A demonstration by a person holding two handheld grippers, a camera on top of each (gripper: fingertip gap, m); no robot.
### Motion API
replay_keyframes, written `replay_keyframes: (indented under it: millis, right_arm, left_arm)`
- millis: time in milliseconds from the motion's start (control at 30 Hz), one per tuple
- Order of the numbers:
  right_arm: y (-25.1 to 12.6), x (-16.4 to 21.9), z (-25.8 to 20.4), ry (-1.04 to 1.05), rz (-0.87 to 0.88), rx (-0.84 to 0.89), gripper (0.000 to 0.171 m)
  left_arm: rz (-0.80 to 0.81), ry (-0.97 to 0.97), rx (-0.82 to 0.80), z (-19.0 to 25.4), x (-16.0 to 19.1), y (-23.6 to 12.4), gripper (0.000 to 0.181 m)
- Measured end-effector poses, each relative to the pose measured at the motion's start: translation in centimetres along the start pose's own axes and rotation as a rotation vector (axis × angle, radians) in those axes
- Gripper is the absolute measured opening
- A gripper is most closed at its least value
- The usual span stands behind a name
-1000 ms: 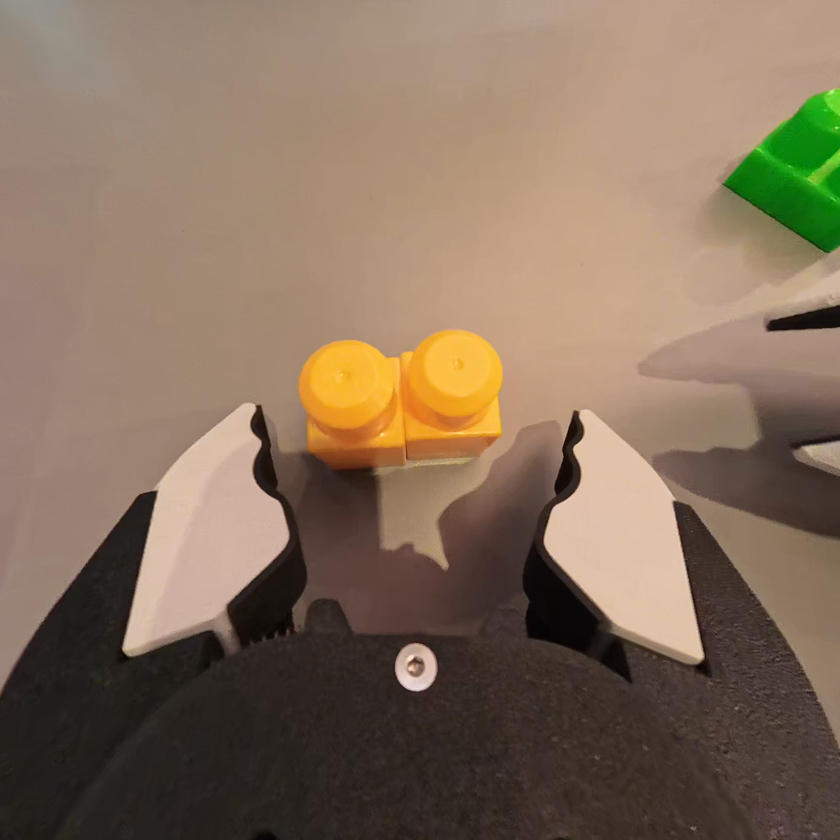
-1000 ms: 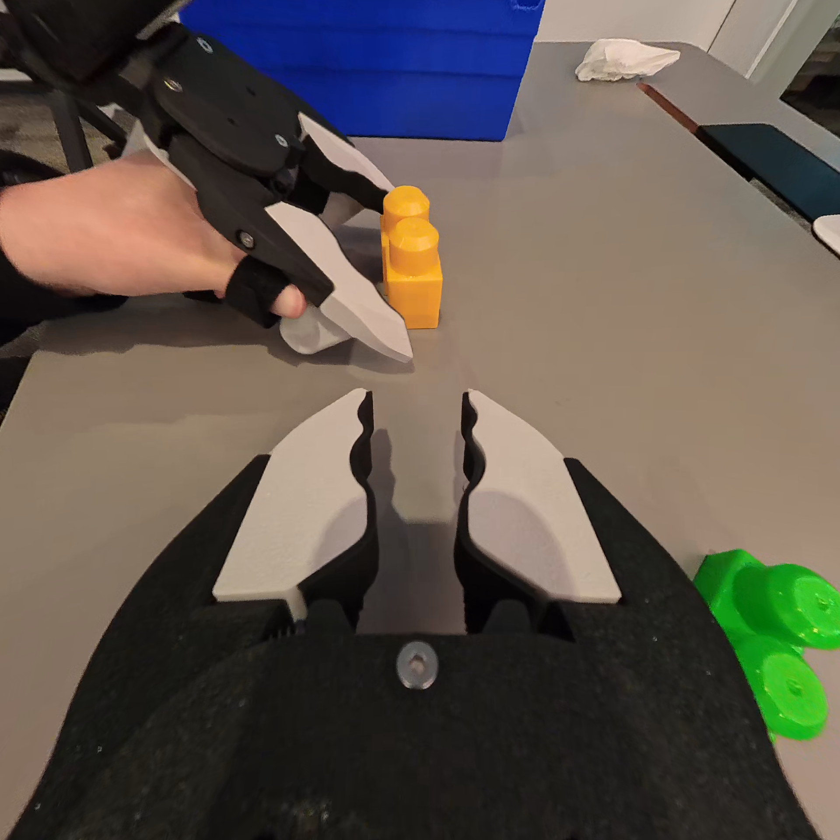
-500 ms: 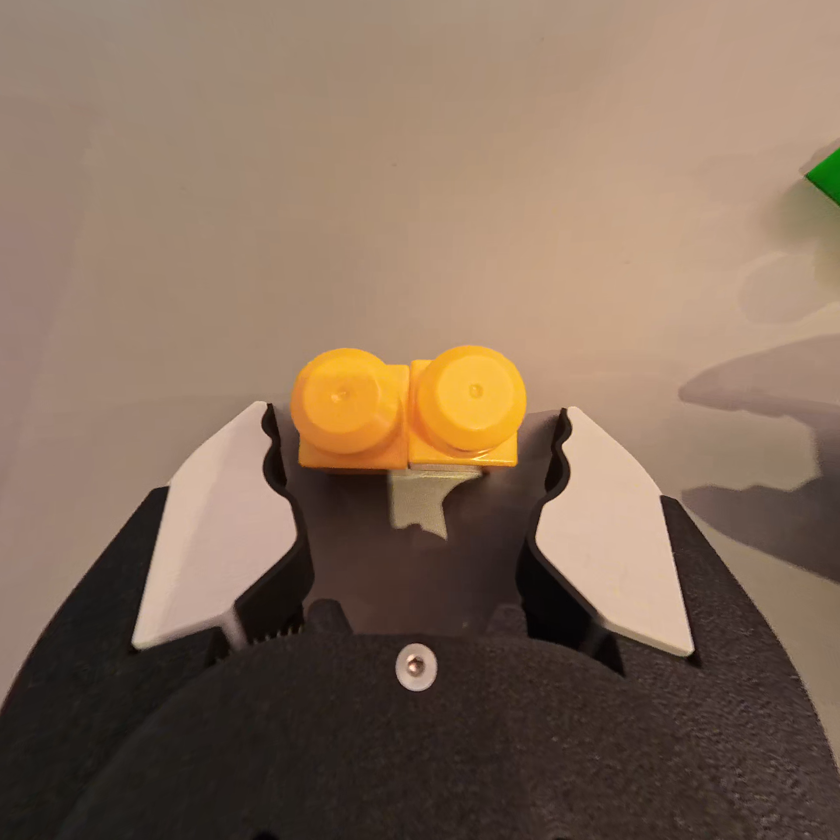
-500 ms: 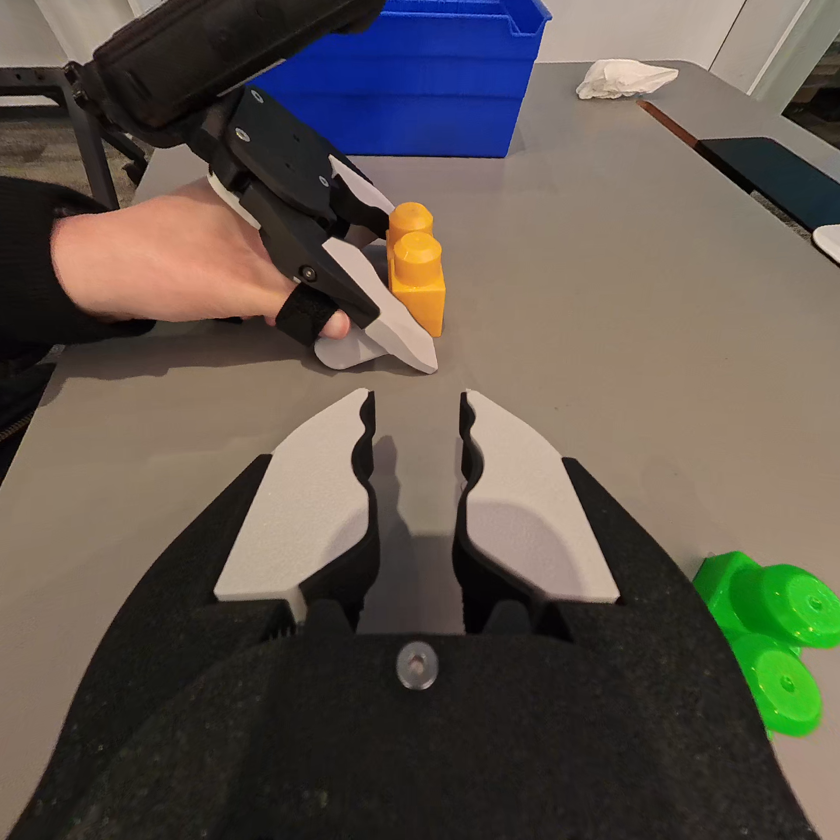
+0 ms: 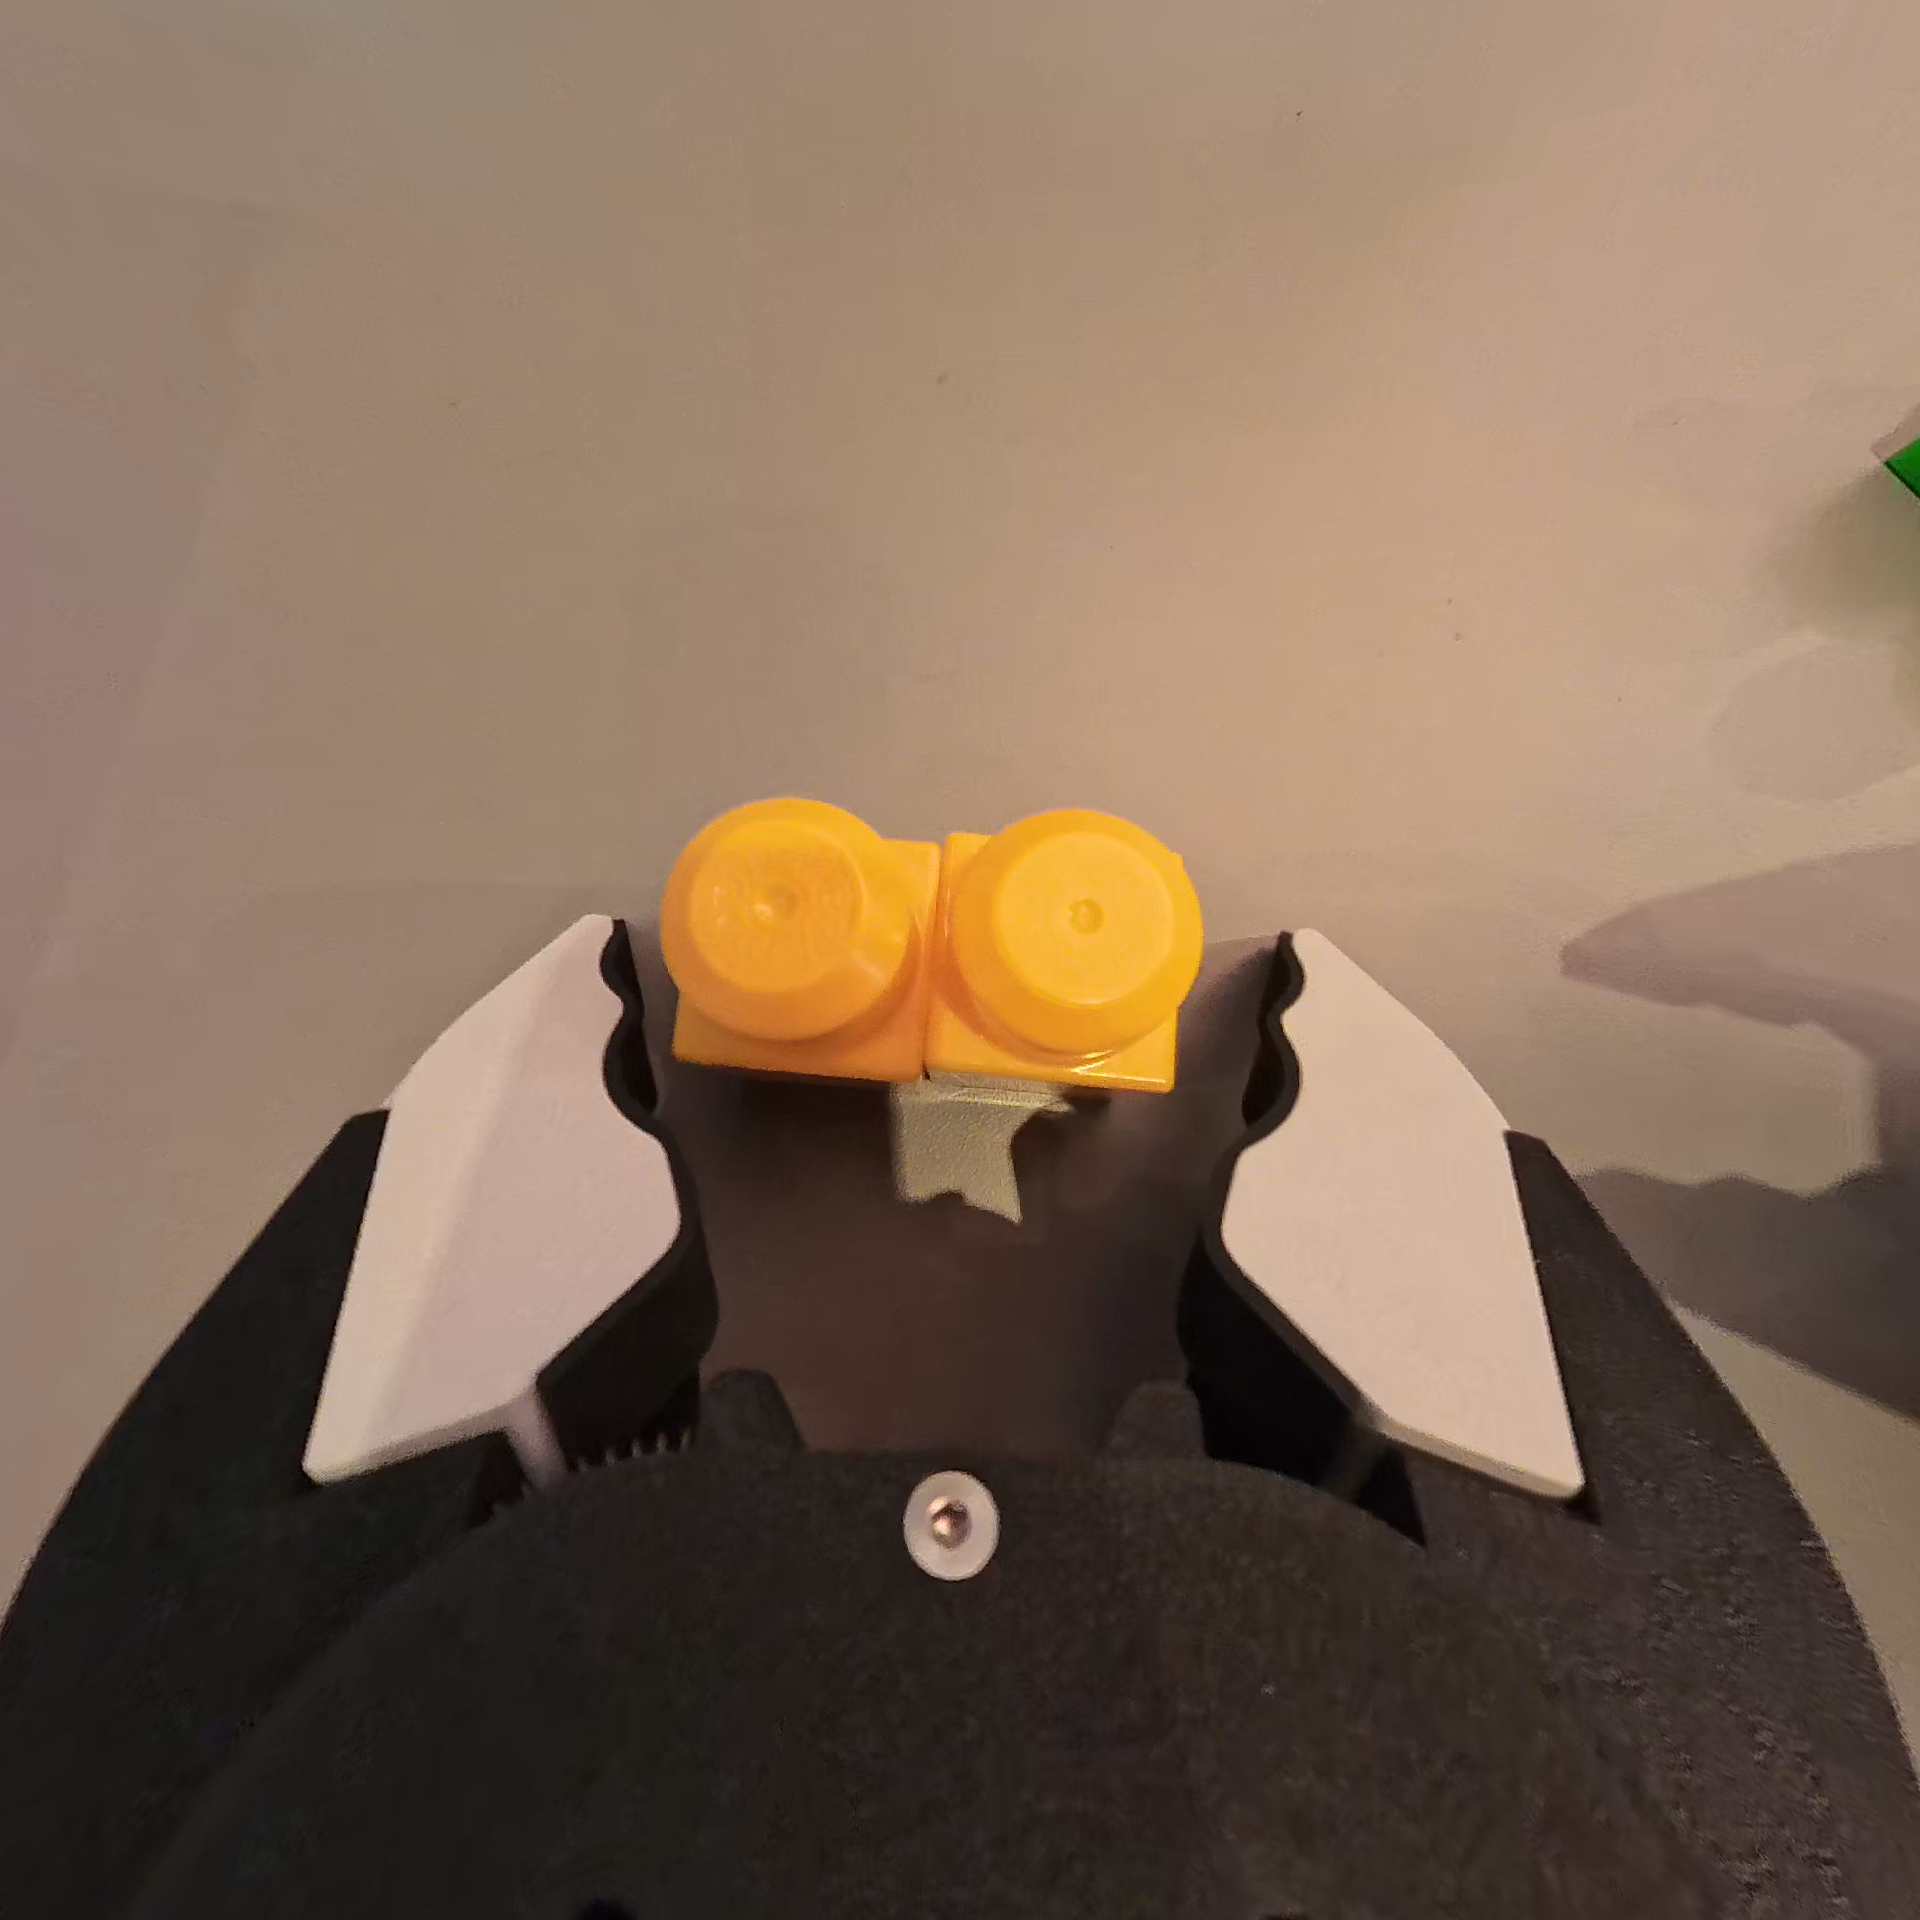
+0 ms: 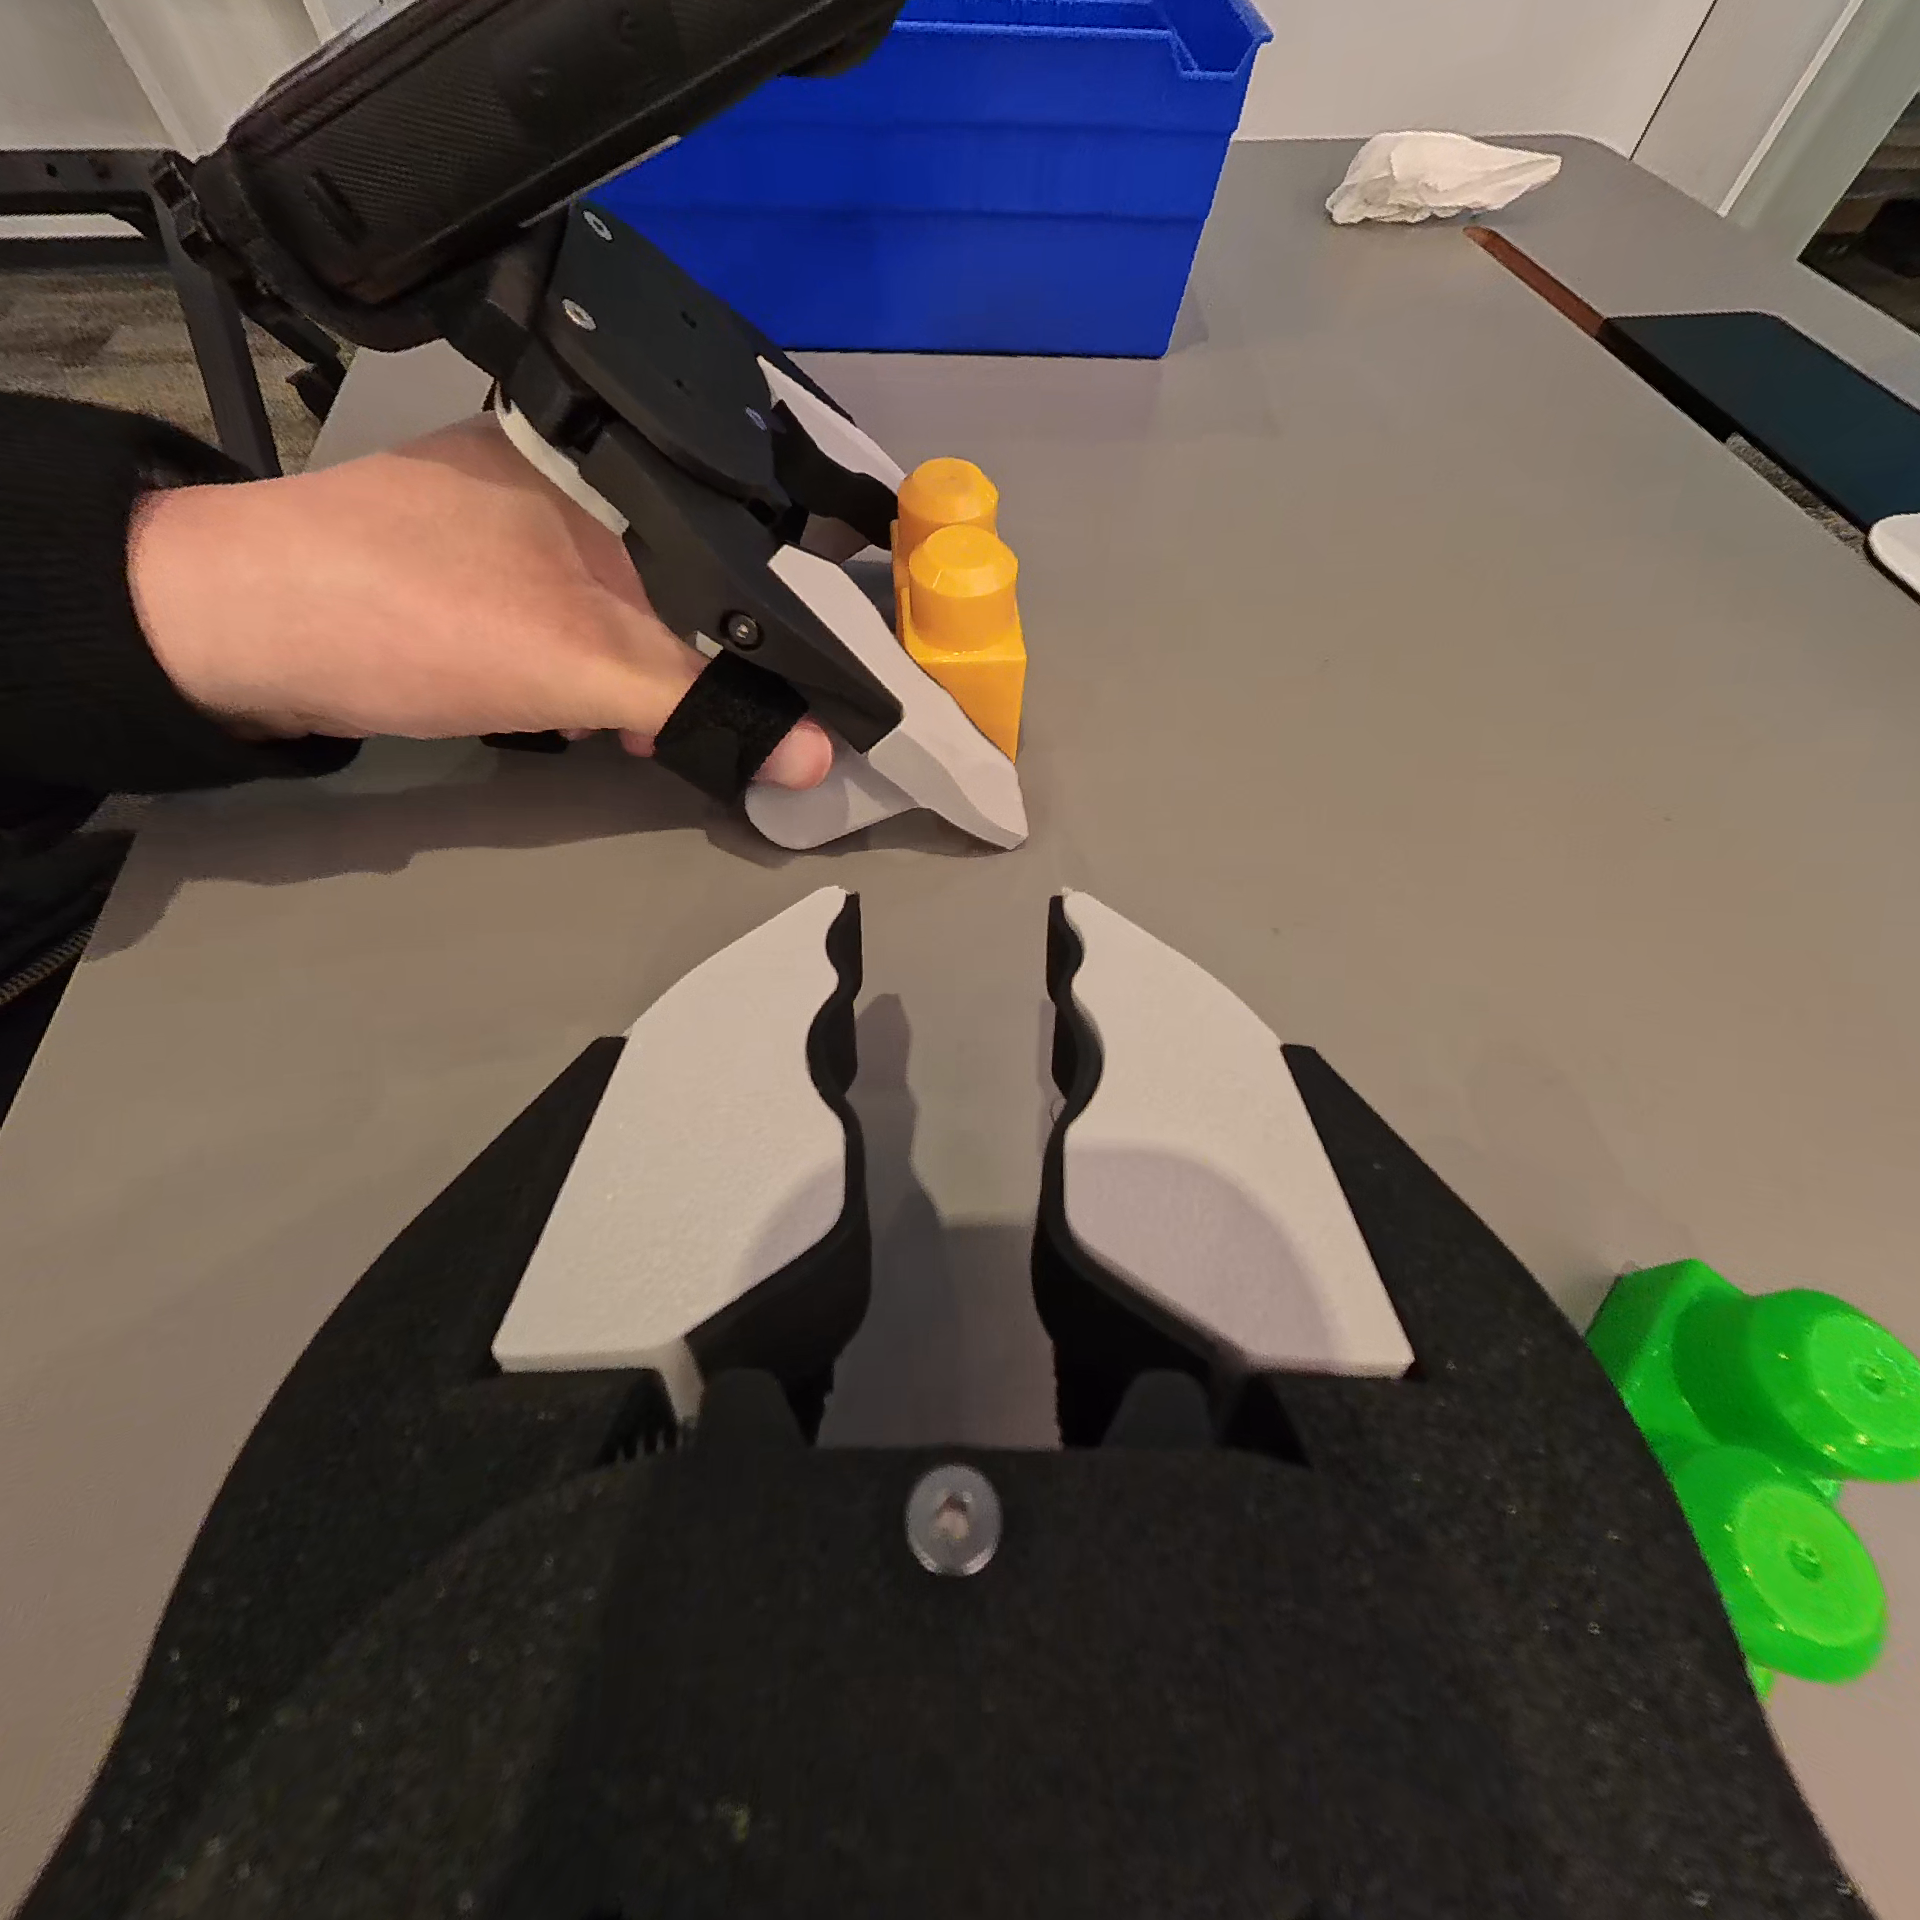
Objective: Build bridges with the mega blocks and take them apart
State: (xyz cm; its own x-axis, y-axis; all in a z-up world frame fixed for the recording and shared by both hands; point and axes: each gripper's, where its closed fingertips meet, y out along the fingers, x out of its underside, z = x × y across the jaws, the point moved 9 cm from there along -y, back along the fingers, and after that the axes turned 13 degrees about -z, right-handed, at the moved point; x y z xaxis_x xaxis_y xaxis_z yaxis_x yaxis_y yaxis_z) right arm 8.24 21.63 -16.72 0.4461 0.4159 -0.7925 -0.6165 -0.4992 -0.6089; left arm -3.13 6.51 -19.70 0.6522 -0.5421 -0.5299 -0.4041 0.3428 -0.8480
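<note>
1. Left gripper (image 5: 940,945): spreading wide, gripping nothing, straddling the orange blocks (image 5: 930,961) with fingertips apart from their sides.
2. Orange blocks: two single-stud pieces standing upright, touching each other, sitting on the grey table (image 6: 1351,675).
3. Right gripper (image 6: 951,904): hovering slightly parted, holding nothing, pointing toward them.
4. Green block (image 6: 1787,1455): lying on its side beside the right gripper, well apart from the orange blocks.
5. Blue bin (image 6: 935,208): standing at the far table edge.

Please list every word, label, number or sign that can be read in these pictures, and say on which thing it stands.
There are none. No writing shows on the orange blocks, the green block, the blue bin, the grey table, the left gripper or the right gripper.
</note>
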Motion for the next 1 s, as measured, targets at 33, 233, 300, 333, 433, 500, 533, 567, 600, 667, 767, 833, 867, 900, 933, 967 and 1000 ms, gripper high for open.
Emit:
replay_keyframes:
  millis: [33,233,300,333,433,500,533,567,600,667,767,833,867,900,933,967,1000]
  right_arm:
    - [-0.01,-0.01,-0.03,-0.001,0.001,-0.001,0.033]
    - [-0.06,-0.07,-0.08,-0.006,0.001,0.001,0.033]
    - [-0.06,-0.07,-0.11,-0.007,-0.001,0.000,0.033]
    - [-0.05,-0.07,-0.11,-0.008,-0.002,0.002,0.033]
    - [-0.04,-0.02,-0.08,-0.007,-0.004,0.004,0.033]
    - [-0.07,-0.03,-0.07,-0.007,-0.004,0.005,0.033]
    - [-0.09,-0.03,-0.08,-0.007,-0.002,0.006,0.033]
    - [-0.10,-0.03,-0.07,-0.007,-0.002,0.005,0.033]
    - [-0.10,-0.02,-0.05,-0.006,-0.003,0.005,0.033]
    - [-0.09,-0.01,-0.06,-0.004,-0.003,0.003,0.033]
    - [-0.09,-0.01,-0.08,-0.006,-0.005,0.005,0.033]
    - [-0.09,-0.01,-0.10,-0.006,-0.005,0.004,0.033]
    - [-0.09,-0.01,-0.10,-0.007,-0.006,0.004,0.033]
    - [-0.09,-0.02,-0.10,-0.007,-0.005,0.004,0.033]
    - [-0.10,-0.03,-0.11,-0.007,-0.005,0.004,0.033]
    - [-0.10,-0.02,-0.11,-0.007,-0.006,0.004,0.033]
    - [-0.10,-0.02,-0.13,-0.008,-0.008,0.004,0.033]
  left_arm:
    - [0.001,-0.004,-0.003,0.00,-0.02,0.00,0.112]
    - [0.005,-0.018,-0.013,0.01,-0.08,0.02,0.109]
    - [0.007,-0.019,-0.015,0.00,-0.08,0.01,0.108]
    - [0.008,-0.021,-0.016,-0.02,-0.09,-0.01,0.107]
    - [0.010,-0.021,-0.017,-0.02,-0.08,-0.03,0.105]
    - [0.010,-0.021,-0.017,-0.01,-0.09,-0.03,0.104]
    - [0.011,-0.020,-0.017,0.00,-0.08,-0.03,0.104]
    - [0.011,-0.020,-0.016,0.00,-0.09,-0.03,0.104]
    - [0.012,-0.022,-0.017,-0.02,-0.10,-0.03,0.103]
    - [0.013,-0.027,-0.020,-0.07,-0.10,-0.04,0.101]
    - [0.016,-0.026,-0.019,-0.06,-0.11,-0.07,0.098]
    - [0.019,-0.020,-0.016,-0.01,-0.11,-0.09,0.095]
    - [0.020,-0.019,-0.015,0.00,-0.11,-0.10,0.092]
    - [0.021,-0.017,-0.013,0.02,-0.12,-0.11,0.091]
    - [0.022,-0.014,-0.012,0.04,-0.12,-0.12,0.090]
    - [0.022,-0.014,-0.011,0.04,-0.12,-0.12,0.090]
    - [0.022,-0.014,-0.011,0.03,-0.12,-0.12,0.090]
